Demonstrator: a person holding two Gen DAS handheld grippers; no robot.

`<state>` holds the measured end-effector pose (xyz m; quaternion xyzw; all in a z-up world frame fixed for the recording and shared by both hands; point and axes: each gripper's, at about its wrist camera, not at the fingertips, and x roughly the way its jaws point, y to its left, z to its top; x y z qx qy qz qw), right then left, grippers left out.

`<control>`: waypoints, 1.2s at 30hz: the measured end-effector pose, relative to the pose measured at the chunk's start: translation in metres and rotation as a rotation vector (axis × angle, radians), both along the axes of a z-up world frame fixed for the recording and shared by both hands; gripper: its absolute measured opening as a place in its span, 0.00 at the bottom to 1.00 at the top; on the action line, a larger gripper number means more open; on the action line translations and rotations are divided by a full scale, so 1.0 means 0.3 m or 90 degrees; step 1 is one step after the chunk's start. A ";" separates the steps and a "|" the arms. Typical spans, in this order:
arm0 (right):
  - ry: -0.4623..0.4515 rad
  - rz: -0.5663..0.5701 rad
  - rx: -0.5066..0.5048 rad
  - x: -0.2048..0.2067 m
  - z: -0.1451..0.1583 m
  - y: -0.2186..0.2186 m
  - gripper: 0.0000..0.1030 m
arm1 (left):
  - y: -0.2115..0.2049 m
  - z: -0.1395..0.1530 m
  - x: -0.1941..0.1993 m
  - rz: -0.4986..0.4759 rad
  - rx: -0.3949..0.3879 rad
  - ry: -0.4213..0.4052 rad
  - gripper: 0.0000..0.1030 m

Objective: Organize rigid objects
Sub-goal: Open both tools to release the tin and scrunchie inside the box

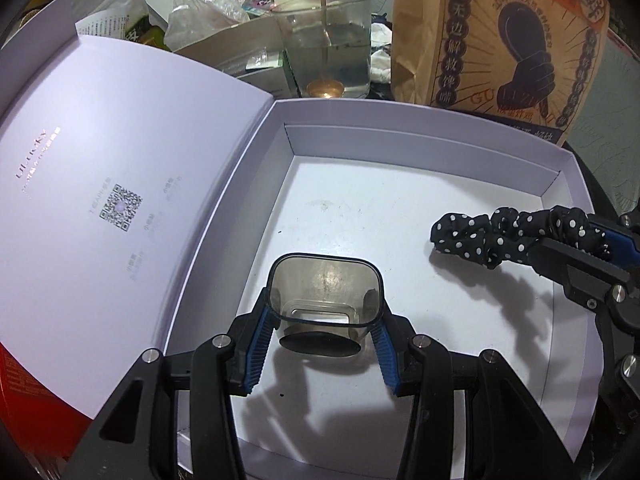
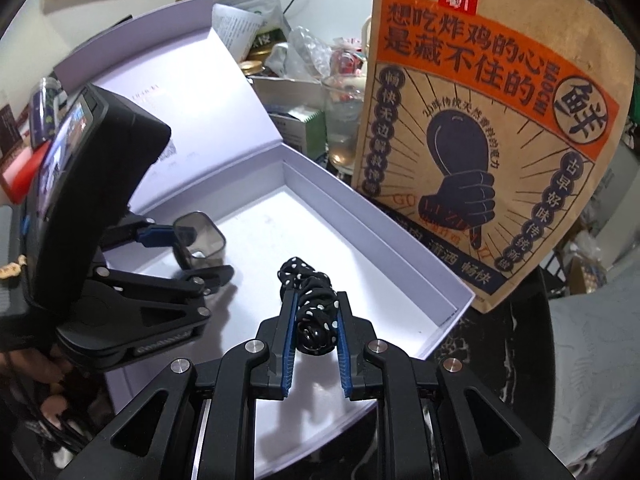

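An open white box [image 1: 420, 120] lies in front of me, its lid [image 1: 120, 160] folded back to the left. My left gripper [image 1: 324, 312] is shut on a small smoky clear plastic cup [image 1: 326, 292] with a dark round base, held low over the box floor at the near side. It also shows in the right wrist view [image 2: 200, 240]. My right gripper [image 2: 316, 312] is shut on a black scrunchie with white dots [image 2: 310, 300], held above the box floor at the right. The scrunchie also shows in the left wrist view [image 1: 516, 236].
A tall brown paper bag [image 2: 492, 140] with orange and dark print stands just behind the box at the right. A glass jar of water [image 1: 326, 52] with a spoon stands behind the box. Packets, boxes and plastic wrap crowd the back left.
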<state>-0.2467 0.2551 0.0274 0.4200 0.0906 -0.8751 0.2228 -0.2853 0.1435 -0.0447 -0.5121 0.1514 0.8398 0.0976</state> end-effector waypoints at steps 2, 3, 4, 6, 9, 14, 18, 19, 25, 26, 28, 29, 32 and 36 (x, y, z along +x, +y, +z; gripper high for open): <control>-0.007 -0.001 0.003 -0.002 -0.011 0.001 0.18 | -0.001 -0.010 0.003 -0.001 -0.004 -0.007 0.44; -0.013 -0.002 0.005 -0.002 -0.018 -0.002 0.18 | -0.001 -0.012 0.006 -0.001 -0.007 -0.007 0.44; -0.015 -0.002 0.004 -0.001 -0.021 -0.002 0.18 | 0.001 -0.012 0.012 -0.005 -0.009 -0.006 0.44; -0.021 0.000 0.003 -0.001 -0.029 -0.004 0.18 | 0.001 -0.010 0.018 -0.008 -0.008 -0.006 0.44; -0.024 -0.002 0.008 0.006 -0.032 -0.005 0.19 | 0.004 -0.012 0.026 -0.006 -0.022 -0.014 0.44; -0.025 -0.014 0.000 0.023 -0.015 0.009 0.37 | -0.010 -0.011 0.028 -0.001 -0.012 -0.030 0.45; -0.021 -0.022 0.003 0.038 -0.005 0.022 0.39 | -0.025 -0.013 0.031 -0.050 -0.012 -0.038 0.50; -0.021 -0.024 0.003 0.043 -0.002 0.025 0.39 | -0.029 -0.012 0.035 -0.049 -0.010 -0.040 0.51; -0.014 -0.029 0.004 0.074 0.028 0.036 0.39 | -0.040 0.021 0.073 -0.044 -0.007 -0.025 0.55; -0.011 -0.030 0.005 0.080 0.036 0.039 0.39 | -0.040 0.029 0.080 -0.045 -0.007 -0.022 0.55; -0.007 -0.033 0.005 0.094 0.046 0.039 0.39 | -0.042 0.048 0.094 -0.048 -0.003 -0.017 0.62; -0.005 -0.034 0.003 0.107 0.057 0.045 0.39 | -0.043 0.055 0.100 -0.049 -0.001 -0.016 0.68; 0.003 -0.042 0.002 0.124 0.077 0.048 0.39 | -0.046 0.087 0.116 -0.053 0.008 -0.002 0.81; 0.008 -0.050 -0.002 0.144 0.096 0.053 0.39 | -0.038 0.094 0.082 -0.053 0.013 0.006 0.81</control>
